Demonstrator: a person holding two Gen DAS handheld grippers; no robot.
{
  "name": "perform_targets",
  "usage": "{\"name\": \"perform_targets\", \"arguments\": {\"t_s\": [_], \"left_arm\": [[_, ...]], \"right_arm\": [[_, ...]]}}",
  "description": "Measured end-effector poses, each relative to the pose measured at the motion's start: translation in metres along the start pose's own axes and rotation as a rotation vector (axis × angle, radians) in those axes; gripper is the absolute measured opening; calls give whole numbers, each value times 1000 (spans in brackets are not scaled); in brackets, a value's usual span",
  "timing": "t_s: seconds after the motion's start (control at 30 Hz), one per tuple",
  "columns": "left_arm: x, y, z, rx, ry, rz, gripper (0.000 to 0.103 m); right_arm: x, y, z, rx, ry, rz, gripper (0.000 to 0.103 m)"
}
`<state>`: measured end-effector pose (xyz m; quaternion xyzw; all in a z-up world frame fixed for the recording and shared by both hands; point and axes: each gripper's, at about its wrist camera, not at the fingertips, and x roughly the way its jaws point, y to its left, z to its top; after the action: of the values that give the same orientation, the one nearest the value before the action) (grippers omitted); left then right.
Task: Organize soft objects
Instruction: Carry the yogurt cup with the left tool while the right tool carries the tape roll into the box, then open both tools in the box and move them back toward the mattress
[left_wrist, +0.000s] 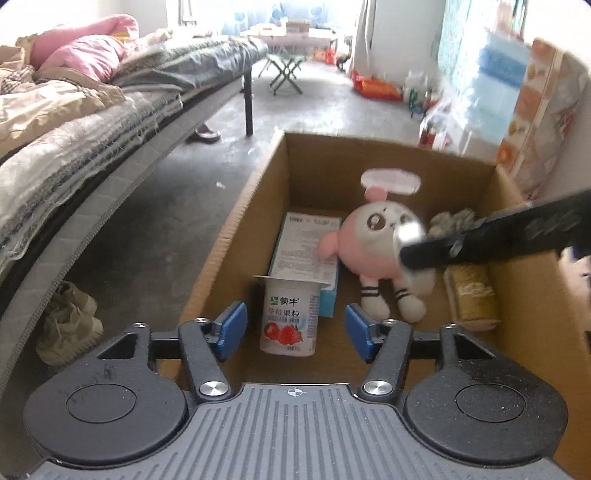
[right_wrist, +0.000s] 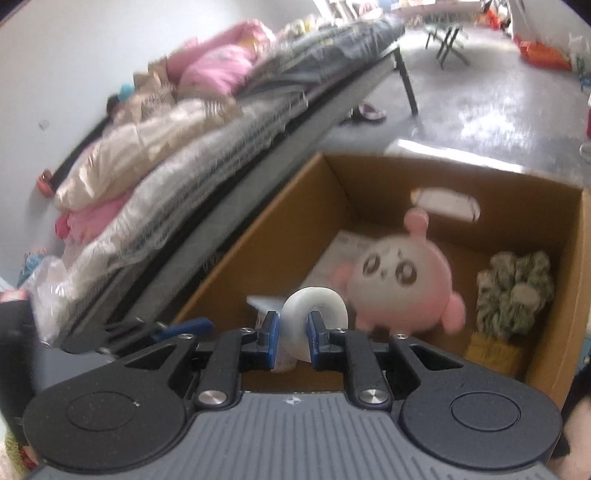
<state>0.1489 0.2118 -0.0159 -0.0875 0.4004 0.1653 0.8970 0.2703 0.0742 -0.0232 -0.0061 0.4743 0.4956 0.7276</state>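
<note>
An open cardboard box (left_wrist: 236, 236) stands on the floor. In it a pink and white plush toy (left_wrist: 373, 240) (right_wrist: 402, 280) lies beside a flat blue-white carton (left_wrist: 306, 243). A strawberry yogurt cup (left_wrist: 290, 317) stands upright near the box's near wall. My left gripper (left_wrist: 295, 321) is open, one blue pad on either side of the cup and a gap on both sides. My right gripper (right_wrist: 291, 325) is shut on a white tape roll (right_wrist: 314, 314) above the box. In the left wrist view it reaches in from the right with the roll (left_wrist: 410, 236) in front of the plush.
A grey-green fluffy bundle (right_wrist: 513, 291) and a yellow packet (right_wrist: 491, 350) fill the box's right corner. A bed (left_wrist: 74, 129) with quilts runs along the left, with shoes (left_wrist: 70, 325) under it. Stacked packs (left_wrist: 543, 110) stand right of the box. A folding stool (left_wrist: 284, 70) is farther back.
</note>
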Motion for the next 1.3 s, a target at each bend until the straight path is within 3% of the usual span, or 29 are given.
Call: {"name": "perform_targets", "arguments": {"t_s": [0.27, 0.37, 0.53, 0.73, 0.9, 0.97, 1.03, 1.07, 1.2, 1.3], "left_arm": [[-58, 21, -17, -71, -192, -26, 76], [-70, 27, -24, -79, -260, 2, 79], [-76, 41, -31, -109, -300, 22, 79], [-69, 61, -34, -153, -301, 28, 79], [-64, 73, -37, -156, -309, 45, 79], [-59, 75, -34, -145, -306, 69, 79], [-52, 74, -31, -117, -301, 103, 78], [-47, 73, -28, -100, -290, 119, 78], [-38, 76, -27, -101, -273, 132, 78], [-36, 79, -30, -113, -267, 128, 77]], "right_arm": [[41, 9, -12, -10, 187, -92, 18], [64, 13, -16, -23, 243, -134, 18], [97, 20, -21, -57, 309, -180, 19], [101, 23, -20, -49, 310, -184, 22], [75, 17, -1, 17, 209, -125, 24], [69, 11, 8, 70, 156, -103, 31], [69, 2, 15, 128, 120, -79, 45], [71, -1, 17, 153, 111, -76, 45], [85, -6, 24, 179, 105, -80, 45], [97, -4, 23, 159, 147, -84, 45]]}}
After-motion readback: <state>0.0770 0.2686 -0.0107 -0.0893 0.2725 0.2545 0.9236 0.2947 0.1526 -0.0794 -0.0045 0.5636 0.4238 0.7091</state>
